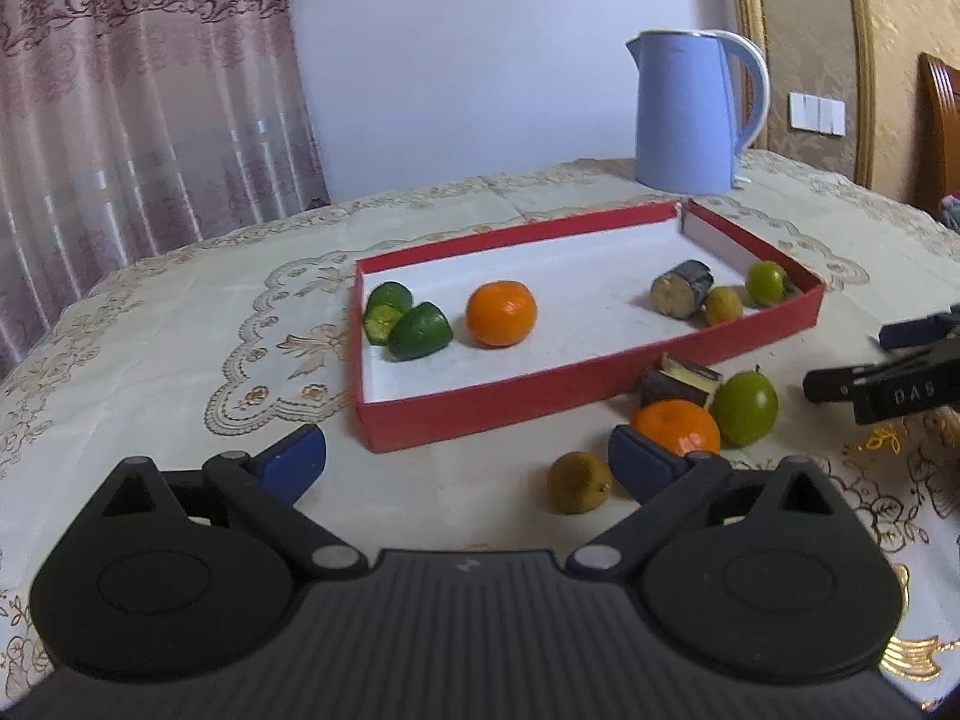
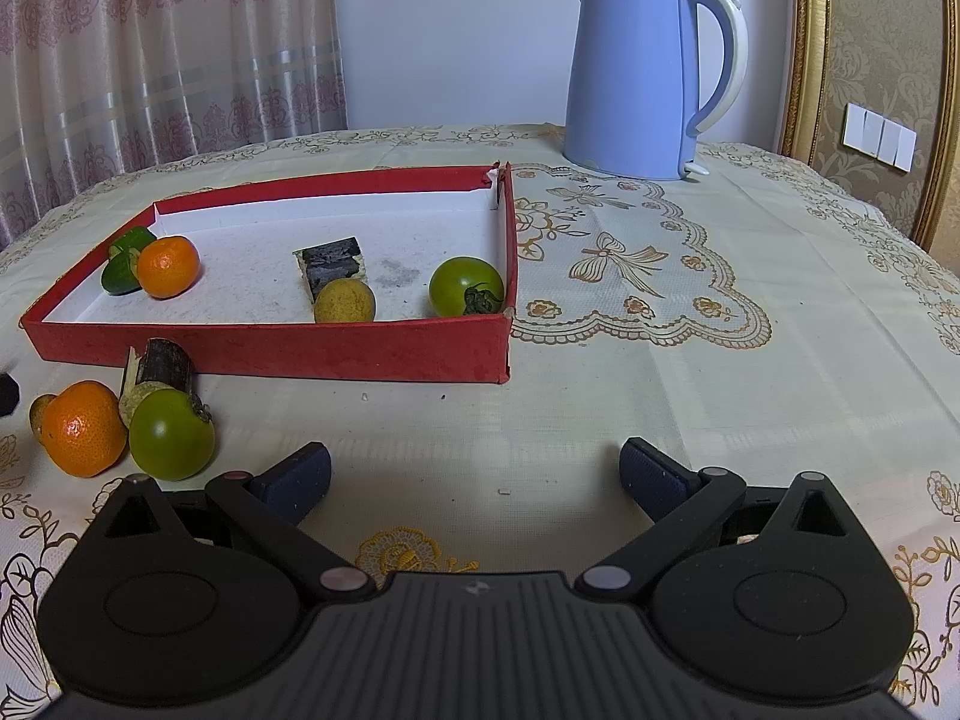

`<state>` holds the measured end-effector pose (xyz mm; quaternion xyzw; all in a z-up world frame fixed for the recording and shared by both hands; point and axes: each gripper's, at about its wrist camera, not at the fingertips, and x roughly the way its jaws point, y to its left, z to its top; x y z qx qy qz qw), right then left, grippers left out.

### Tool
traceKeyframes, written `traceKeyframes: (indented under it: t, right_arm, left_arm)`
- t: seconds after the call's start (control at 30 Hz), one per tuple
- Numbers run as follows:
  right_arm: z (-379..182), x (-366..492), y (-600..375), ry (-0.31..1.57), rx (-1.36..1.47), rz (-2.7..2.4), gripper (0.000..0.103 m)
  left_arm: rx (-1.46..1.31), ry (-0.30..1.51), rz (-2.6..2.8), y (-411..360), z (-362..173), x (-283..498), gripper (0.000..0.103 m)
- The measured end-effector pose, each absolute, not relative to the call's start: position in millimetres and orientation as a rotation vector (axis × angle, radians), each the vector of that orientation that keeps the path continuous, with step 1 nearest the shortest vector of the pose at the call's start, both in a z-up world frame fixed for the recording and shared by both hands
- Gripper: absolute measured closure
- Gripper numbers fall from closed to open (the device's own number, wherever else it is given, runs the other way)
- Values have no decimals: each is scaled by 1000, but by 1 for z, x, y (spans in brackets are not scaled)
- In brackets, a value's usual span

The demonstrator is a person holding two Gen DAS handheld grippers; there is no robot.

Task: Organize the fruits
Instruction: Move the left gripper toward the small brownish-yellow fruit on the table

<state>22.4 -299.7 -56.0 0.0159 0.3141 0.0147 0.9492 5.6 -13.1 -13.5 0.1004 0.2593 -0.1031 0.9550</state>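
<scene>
A red box (image 1: 480,405) (image 2: 270,354) with a white floor holds two green cucumber pieces (image 1: 408,324), an orange (image 1: 501,313) (image 2: 168,267), a dark sugarcane piece (image 1: 684,287) (image 2: 333,267), a small yellow-brown fruit (image 1: 723,305) (image 2: 344,302) and a green fruit (image 1: 766,282) (image 2: 466,287). In front of the box lie an orange (image 1: 675,426) (image 2: 84,428), a green fruit (image 1: 744,401) (image 2: 171,443), a sugarcane piece (image 1: 678,381) (image 2: 162,369) and a small brown fruit (image 1: 579,482). My left gripper (image 1: 468,459) is open and empty. My right gripper (image 2: 474,477) is open and empty.
A blue electric kettle (image 1: 690,111) (image 2: 648,75) stands behind the box. The table carries a cream embroidered cloth (image 2: 690,360). A curtain (image 1: 138,96) hangs at the back left. The right gripper's tip (image 1: 900,387) shows at the right edge of the left wrist view.
</scene>
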Motion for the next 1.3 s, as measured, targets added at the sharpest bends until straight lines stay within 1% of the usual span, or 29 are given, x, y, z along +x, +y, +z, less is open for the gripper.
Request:
traceKeyframes:
  t: [0.3,0.73,0.9,1.17,1.3]
  right_arm:
    - [-56,23,-300,639,32,30,0]
    - [-56,23,-300,639,32,30,0]
    - [-56,23,-300,639,32,30,0]
    - [-56,23,-300,639,32,29,0]
    - [-56,23,-300,639,32,29,0]
  left_arm:
    - [235,560,-214,-19,-26,13,3]
    - [148,587,-207,-19,-28,24,3]
    - [174,540,-133,-15,-23,17,3]
    - [160,547,-202,-24,-26,17,3]
    - [50,622,-178,-16,-26,25,3]
